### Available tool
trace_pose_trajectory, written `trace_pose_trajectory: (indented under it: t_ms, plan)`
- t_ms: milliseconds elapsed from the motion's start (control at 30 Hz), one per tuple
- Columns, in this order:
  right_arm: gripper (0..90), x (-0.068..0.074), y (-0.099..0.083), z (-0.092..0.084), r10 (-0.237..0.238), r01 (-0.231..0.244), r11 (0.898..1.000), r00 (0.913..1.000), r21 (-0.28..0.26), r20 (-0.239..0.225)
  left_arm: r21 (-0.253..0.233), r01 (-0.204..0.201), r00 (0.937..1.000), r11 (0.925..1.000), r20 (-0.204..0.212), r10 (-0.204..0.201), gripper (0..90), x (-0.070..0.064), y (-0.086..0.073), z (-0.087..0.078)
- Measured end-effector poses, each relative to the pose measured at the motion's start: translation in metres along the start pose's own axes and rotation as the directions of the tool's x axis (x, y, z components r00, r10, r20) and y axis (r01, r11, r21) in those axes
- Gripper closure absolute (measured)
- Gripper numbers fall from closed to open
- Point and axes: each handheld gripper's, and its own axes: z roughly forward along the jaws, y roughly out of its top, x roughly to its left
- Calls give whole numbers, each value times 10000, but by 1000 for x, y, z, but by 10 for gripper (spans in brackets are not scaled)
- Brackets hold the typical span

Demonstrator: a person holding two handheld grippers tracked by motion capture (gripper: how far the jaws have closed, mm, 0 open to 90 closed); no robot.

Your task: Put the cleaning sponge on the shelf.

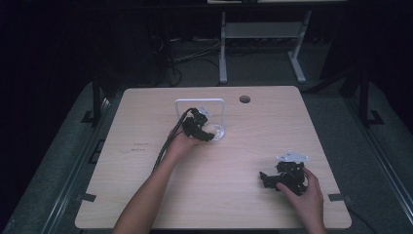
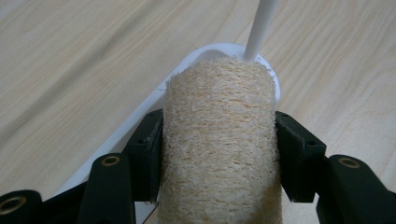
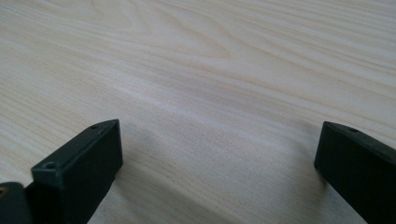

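My left gripper [image 2: 219, 154] has its jaws pressed against both sides of a loofah roll [image 2: 219, 140], holding it over the base of a white stand [image 1: 200, 109] at the far middle of the table [image 1: 243, 195]. My right gripper [image 3: 219, 158] rests wide apart and empty near the table's right edge. I judge the soft roll could squash or snag on the stand's thin post [image 2: 261, 23], tipping it.
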Motion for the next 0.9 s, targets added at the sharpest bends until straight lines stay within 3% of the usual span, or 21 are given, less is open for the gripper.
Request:
trace_pose_trajectory:
  t_ms: [600,733,900]
  plan:
    - [5,0,0,0,-29,29,10000,10000,-12,-12,118,168,9999,9998,1,-168,391,4,0,7]
    - [6,0,0,0,-28,28,10000,10000,-12,-12,72,187,9998,9998,-31,-187,365,5,1,6]
    - [6,0,0,0,-30,30,10000,10000,-11,-15,-248,191,9996,9995,-217,-197,360,2,3,-8]
